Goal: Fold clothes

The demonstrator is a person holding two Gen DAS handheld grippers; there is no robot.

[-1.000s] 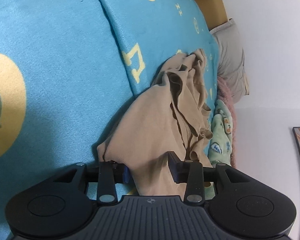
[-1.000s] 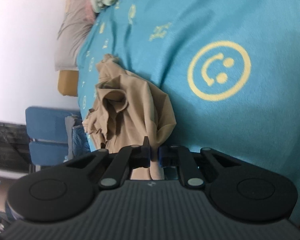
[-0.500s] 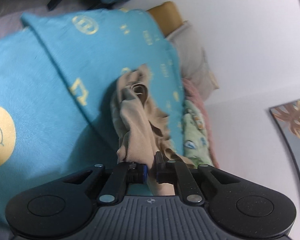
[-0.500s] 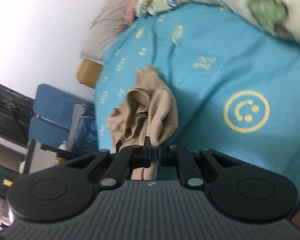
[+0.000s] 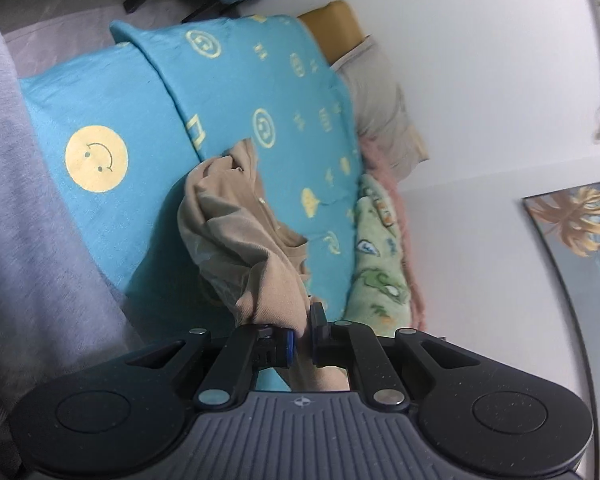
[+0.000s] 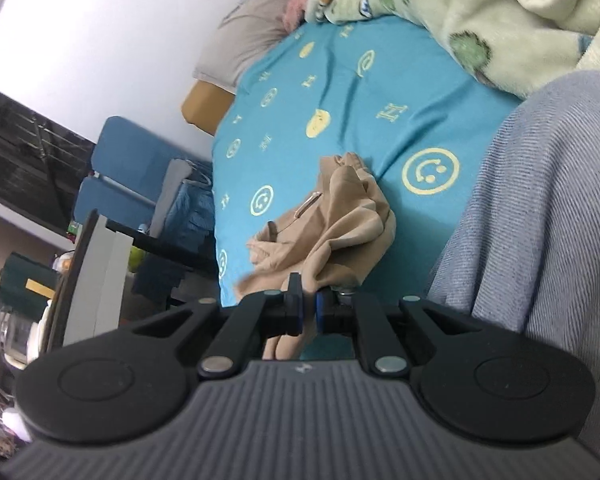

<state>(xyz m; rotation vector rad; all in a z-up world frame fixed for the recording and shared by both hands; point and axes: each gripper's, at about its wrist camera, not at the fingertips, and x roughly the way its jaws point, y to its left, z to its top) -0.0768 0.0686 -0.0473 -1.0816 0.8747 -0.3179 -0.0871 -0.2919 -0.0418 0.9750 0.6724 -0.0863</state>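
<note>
Nearby, green blanket (image 5: pixel 374 280) beside garment (image 5: pixel 236 232).

Blue bedsheet (image 5: pixel 236 92), tan garment (image 5: pixel 240 232), perhaps pillow (image 5: pixel 376 100)

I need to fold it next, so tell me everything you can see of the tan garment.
The tan garment is a soft, thin-looking beige knit, crumpled and bunched. A neckline opening and a small metallic piece show. It hangs from both grippers, the left gripper and right gripper each shut on an edge, its far end on the blue bedspread.
</note>
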